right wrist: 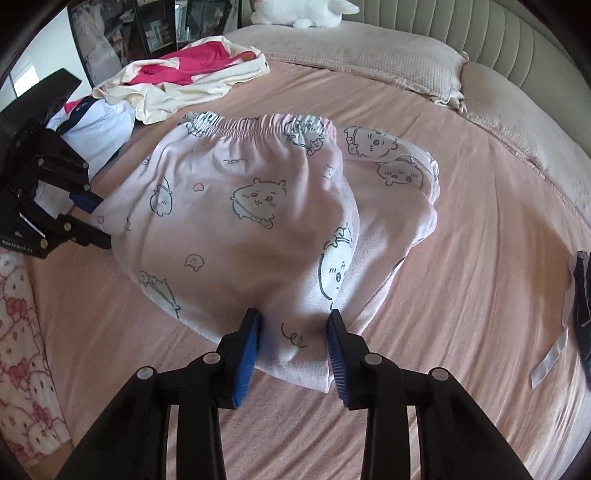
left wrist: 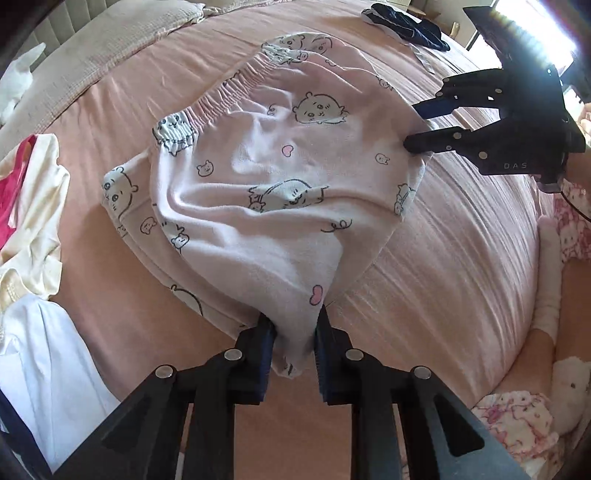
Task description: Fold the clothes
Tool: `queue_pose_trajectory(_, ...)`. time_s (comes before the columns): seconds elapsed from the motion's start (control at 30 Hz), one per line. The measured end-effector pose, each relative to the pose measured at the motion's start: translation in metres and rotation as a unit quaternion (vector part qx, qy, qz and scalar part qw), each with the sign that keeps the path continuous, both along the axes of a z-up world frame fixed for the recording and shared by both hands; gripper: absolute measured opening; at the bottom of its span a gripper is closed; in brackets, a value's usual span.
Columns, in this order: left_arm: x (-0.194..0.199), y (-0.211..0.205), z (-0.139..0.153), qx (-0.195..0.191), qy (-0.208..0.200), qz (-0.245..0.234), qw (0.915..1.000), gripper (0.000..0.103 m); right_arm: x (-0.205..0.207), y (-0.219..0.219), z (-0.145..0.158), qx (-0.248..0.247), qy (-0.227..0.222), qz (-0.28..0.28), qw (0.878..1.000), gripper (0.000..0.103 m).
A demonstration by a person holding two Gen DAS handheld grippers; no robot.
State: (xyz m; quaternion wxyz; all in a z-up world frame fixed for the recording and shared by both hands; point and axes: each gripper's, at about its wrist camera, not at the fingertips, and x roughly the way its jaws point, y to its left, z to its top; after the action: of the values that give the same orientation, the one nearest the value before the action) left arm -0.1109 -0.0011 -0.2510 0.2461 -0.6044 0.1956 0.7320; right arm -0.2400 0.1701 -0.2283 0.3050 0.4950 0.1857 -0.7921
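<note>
Pink pyjama trousers (left wrist: 266,173) with cartoon animal prints and an elastic waistband lie folded over on the pink bed; they also show in the right wrist view (right wrist: 240,221). My left gripper (left wrist: 295,325) has its jaws around a bunched corner of the trousers, with a gap still between the pads. My right gripper (right wrist: 293,328) straddles the opposite folded corner, jaws apart. It also shows in the left wrist view (left wrist: 417,125) at the trousers' right edge. The left gripper shows in the right wrist view (right wrist: 96,225) at their left edge.
A cream and magenta garment (right wrist: 184,77) and a white garment (right wrist: 99,125) lie beyond the trousers on the left. A dark garment (left wrist: 410,26) lies at the far side. Pillows (right wrist: 369,59) and a headboard line the bed's end. A white plush toy (right wrist: 303,11) sits there.
</note>
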Motion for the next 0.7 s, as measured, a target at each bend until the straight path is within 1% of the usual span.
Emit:
queue_pose_trajectory(0.1, 0.007, -0.007, -0.002, -0.052, -0.016, -0.013, 0.9984, 0.015, -0.004, 0.018, 0.004, 0.002, 0.008, -0.016, 1.0, 0.035)
queue_pose_trajectory(0.13, 0.008, -0.015, -0.002, -0.062, -0.024, -0.006, 0.9978, 0.015, -0.006, 0.026, 0.006, 0.004, 0.01, -0.025, 1.0, 0.035)
queue_pose_trajectory(0.17, 0.009, -0.022, 0.004, -0.054, -0.021, 0.006, 0.9983, 0.015, -0.009, 0.035, 0.009, 0.011, 0.012, -0.036, 0.999, 0.035)
queue_pose_trajectory(0.2, 0.011, -0.026, 0.013, -0.036, -0.006, 0.015, 0.9992, 0.015, -0.011, 0.041, 0.015, 0.013, 0.015, -0.046, 0.999, 0.039)
queue_pose_trajectory(0.23, 0.012, -0.025, 0.024, -0.012, 0.014, 0.018, 0.9997, 0.015, -0.012, 0.046, 0.021, 0.012, 0.02, -0.053, 0.998, 0.039)
queue_pose_trajectory(0.27, 0.012, -0.018, 0.035, 0.02, 0.04, 0.015, 0.9989, 0.016, -0.013, 0.047, 0.03, -0.007, 0.033, -0.053, 0.998, 0.039)
queue_pose_trajectory(0.3, 0.01, -0.009, 0.045, 0.048, 0.066, 0.01, 0.9966, 0.016, -0.012, 0.042, 0.038, -0.026, 0.047, -0.048, 0.997, 0.043)
queue_pose_trajectory(0.33, 0.006, 0.003, 0.048, 0.069, 0.088, 0.001, 0.9937, 0.016, -0.011, 0.03, 0.041, -0.033, 0.059, -0.034, 0.997, 0.055)
queue_pose_trajectory(0.37, -0.001, 0.016, 0.046, 0.081, 0.095, -0.008, 0.9921, 0.016, -0.009, 0.016, 0.042, -0.036, 0.069, -0.016, 0.997, 0.061)
queue_pose_trajectory(0.4, -0.008, 0.028, 0.036, 0.077, 0.087, -0.018, 0.9931, 0.016, -0.007, -0.002, 0.035, -0.021, 0.073, 0.015, 0.997, 0.064)
queue_pose_trajectory(0.43, -0.013, 0.041, 0.023, 0.061, 0.07, -0.03, 0.9952, 0.016, -0.005, -0.02, 0.026, -0.004, 0.077, 0.046, 0.996, 0.063)
queue_pose_trajectory(0.47, -0.013, 0.05, 0.01, 0.04, 0.06, -0.049, 0.9962, 0.016, -0.003, -0.034, 0.011, 0.029, 0.081, 0.074, 0.994, 0.063)
queue_pose_trajectory(0.5, -0.009, 0.054, -0.001, 0.016, 0.056, -0.073, 0.9956, 0.017, -0.001, -0.041, -0.005, 0.07, 0.088, 0.098, 0.989, 0.063)
queue_pose_trajectory(0.53, -0.005, 0.053, -0.005, 0.0, 0.052, -0.09, 0.9946, 0.018, 0.001, -0.037, -0.014, 0.086, 0.101, 0.117, 0.984, 0.064)
queue_pose_trajectory(0.57, -0.001, 0.046, -0.002, -0.006, 0.046, -0.098, 0.9941, 0.019, -0.001, -0.025, -0.012, 0.083, 0.108, 0.117, 0.984, 0.064)
queue_pose_trajectory(0.6, 0.001, 0.037, 0.001, -0.013, 0.038, -0.099, 0.9943, 0.019, -0.003, -0.012, -0.01, 0.082, 0.115, 0.113, 0.983, 0.074)
queue_pose_trajectory(0.63, 0.001, 0.026, 0.007, -0.015, 0.025, -0.089, 0.9956, 0.02, -0.009, 0.004, -0.006, 0.089, 0.117, 0.096, 0.985, 0.088)
queue_pose_trajectory(0.67, 0.001, 0.019, 0.013, -0.006, 0.018, -0.075, 0.997, 0.023, -0.014, 0.02, -0.001, 0.096, 0.119, 0.078, 0.985, 0.09)
queue_pose_trajectory(0.7, 0.002, 0.019, 0.021, 0.012, 0.024, -0.068, 0.9973, 0.029, -0.017, 0.032, 0.004, 0.098, 0.121, 0.06, 0.986, 0.09)
